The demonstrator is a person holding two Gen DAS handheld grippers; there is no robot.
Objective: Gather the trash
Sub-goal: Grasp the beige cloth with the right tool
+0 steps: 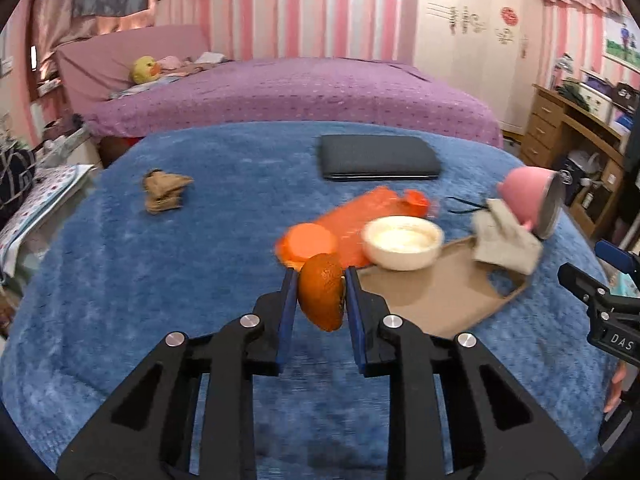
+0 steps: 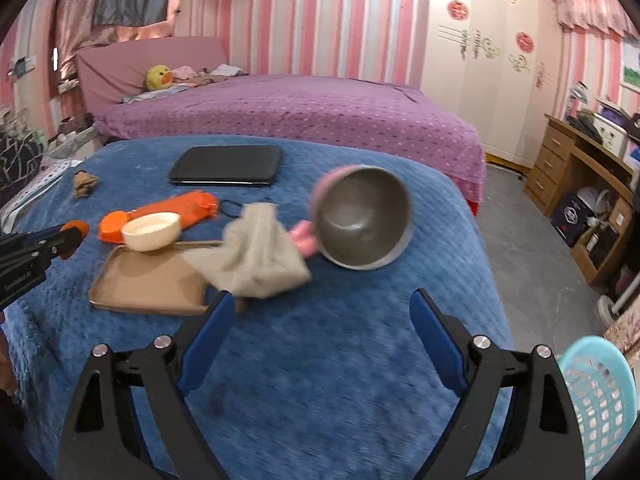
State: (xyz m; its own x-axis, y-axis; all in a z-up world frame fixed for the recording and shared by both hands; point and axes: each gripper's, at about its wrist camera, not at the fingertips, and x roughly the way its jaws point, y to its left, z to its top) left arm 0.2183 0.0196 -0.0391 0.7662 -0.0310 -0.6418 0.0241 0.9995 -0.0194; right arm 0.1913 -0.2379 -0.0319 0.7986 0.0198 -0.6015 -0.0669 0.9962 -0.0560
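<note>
A pink-striped bedroom; a blue blanket point(image 1: 160, 280) covers the work surface, with a purple bed point(image 1: 300, 92) behind it. A brown tray point(image 2: 144, 284) lies on the blanket. Just left of the tray, the left gripper point(image 1: 321, 276) is clamped on an orange peel point(image 1: 322, 298). A white bowl point(image 1: 402, 242) sits at the tray's far edge, a grey cloth point(image 2: 256, 256) and a tipped pink cup point(image 2: 360, 216) to its right. The right gripper point(image 2: 322, 304) stands wide apart, holding nothing, right of the tray; a teal basket point(image 2: 600, 400) is further right.
</note>
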